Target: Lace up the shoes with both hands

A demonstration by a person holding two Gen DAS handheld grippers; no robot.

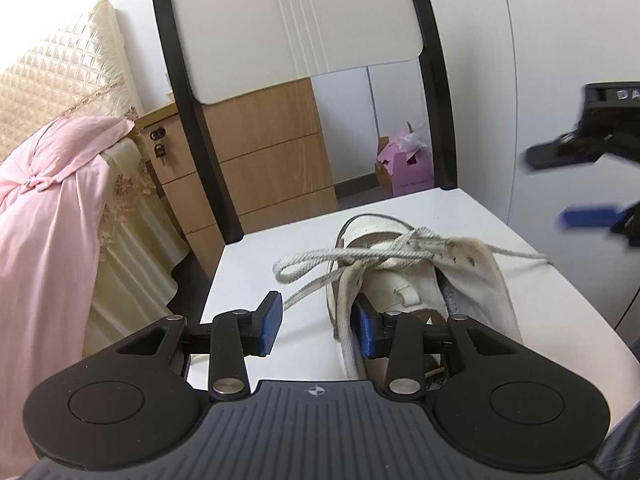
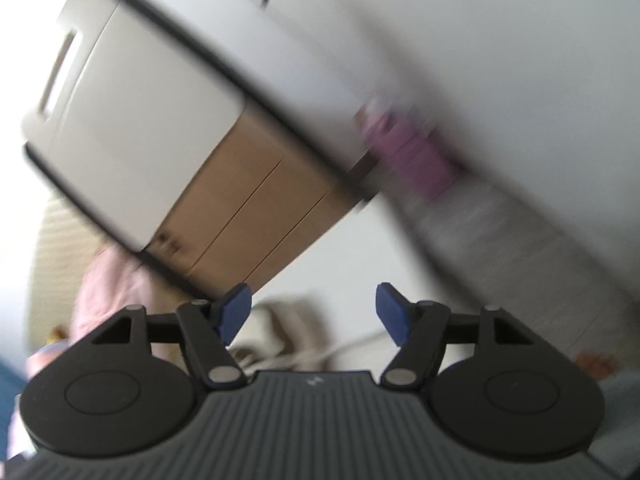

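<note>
One white shoe (image 1: pixel 404 280) lies on the white table (image 1: pixel 248 272), its grey lace (image 1: pixel 320 268) looped in a loose bow. Left gripper (image 1: pixel 318 326) hangs low with jaws half spread astride the shoe's side wall, not pinching it. Right gripper (image 2: pixel 314 314), blurred and tilted, has jaws spread and empty. Wooden drawers (image 1: pixel 272 152) stand behind.

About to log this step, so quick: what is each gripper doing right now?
Left gripper: partly open, astride the shoe side wall, pads not visibly pressing.
Right gripper: open, holding nothing.
</note>
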